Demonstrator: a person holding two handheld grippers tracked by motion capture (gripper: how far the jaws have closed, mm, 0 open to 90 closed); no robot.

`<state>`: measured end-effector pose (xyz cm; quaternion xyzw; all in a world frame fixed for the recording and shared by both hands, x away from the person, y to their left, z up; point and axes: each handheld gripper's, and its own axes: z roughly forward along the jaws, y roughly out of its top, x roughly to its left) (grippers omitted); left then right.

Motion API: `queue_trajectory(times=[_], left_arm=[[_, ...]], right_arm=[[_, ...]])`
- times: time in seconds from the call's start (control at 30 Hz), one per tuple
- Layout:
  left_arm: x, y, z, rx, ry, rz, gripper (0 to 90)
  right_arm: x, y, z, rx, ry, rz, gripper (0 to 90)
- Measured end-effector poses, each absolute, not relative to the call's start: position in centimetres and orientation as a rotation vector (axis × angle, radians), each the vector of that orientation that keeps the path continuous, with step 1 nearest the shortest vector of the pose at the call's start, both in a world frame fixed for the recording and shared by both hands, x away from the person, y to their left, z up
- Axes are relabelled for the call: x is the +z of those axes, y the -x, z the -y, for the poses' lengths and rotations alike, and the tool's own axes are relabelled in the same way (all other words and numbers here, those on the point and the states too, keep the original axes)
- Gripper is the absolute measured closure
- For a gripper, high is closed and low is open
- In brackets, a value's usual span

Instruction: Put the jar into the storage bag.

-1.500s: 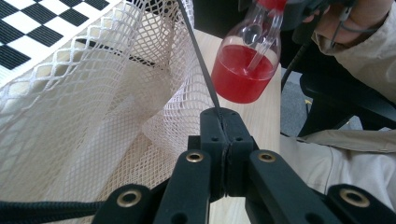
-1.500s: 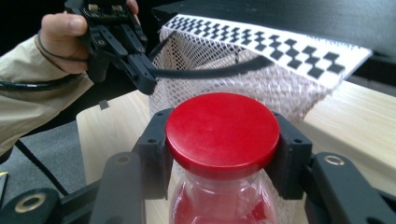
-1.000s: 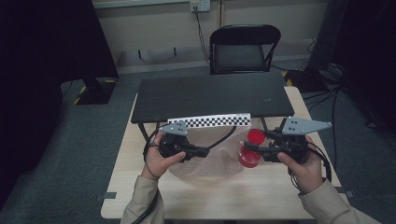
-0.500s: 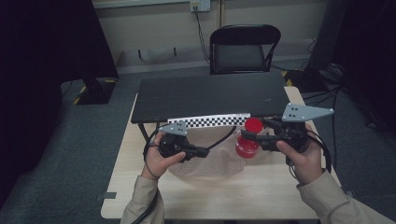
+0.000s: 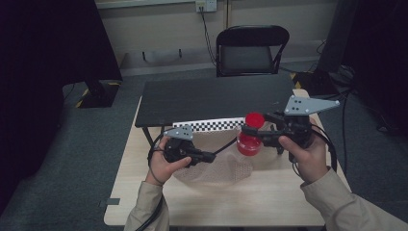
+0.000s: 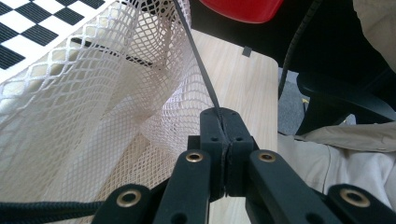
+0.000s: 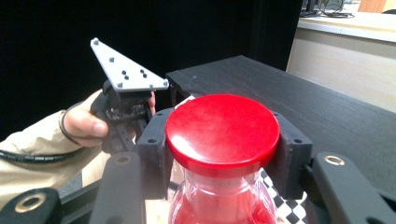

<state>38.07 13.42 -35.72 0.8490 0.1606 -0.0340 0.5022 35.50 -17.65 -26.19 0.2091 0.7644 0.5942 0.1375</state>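
On the table, task in hand: we judge we are putting the red-lidded jar (image 5: 249,139) into the white mesh bag (image 5: 216,159).
Left gripper (image 6: 223,122): our jaws are pressed tight together on the bag's dark drawstring (image 6: 198,60), pinching mesh with it, so the bag stays anchored and its mouth lifts.
Right gripper (image 7: 223,154): our jaws clamp the jar's neck just under the lid (image 7: 222,127), keeping it upright.
Jar position: held above the wooden table (image 5: 269,192), beside the bag's far edge, near the checkered strip (image 5: 207,125).
Next, we reckon: lower it through the mouth.

Red-lidded jar (image 5: 250,138) upright, white mesh bag (image 5: 219,161) (crumpled) beside
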Motion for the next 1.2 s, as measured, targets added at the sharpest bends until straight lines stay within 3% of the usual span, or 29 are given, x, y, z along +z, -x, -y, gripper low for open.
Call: queue_trajectory(times=[1.2], left_arm=[[-35.7, -38.1, -13.6, -0.099, -2.029, -0.373, 88.8]], right_arm=[[-25.3, -38.7, 11.3, 1.680, -0.551, -2.222, 48.9]])
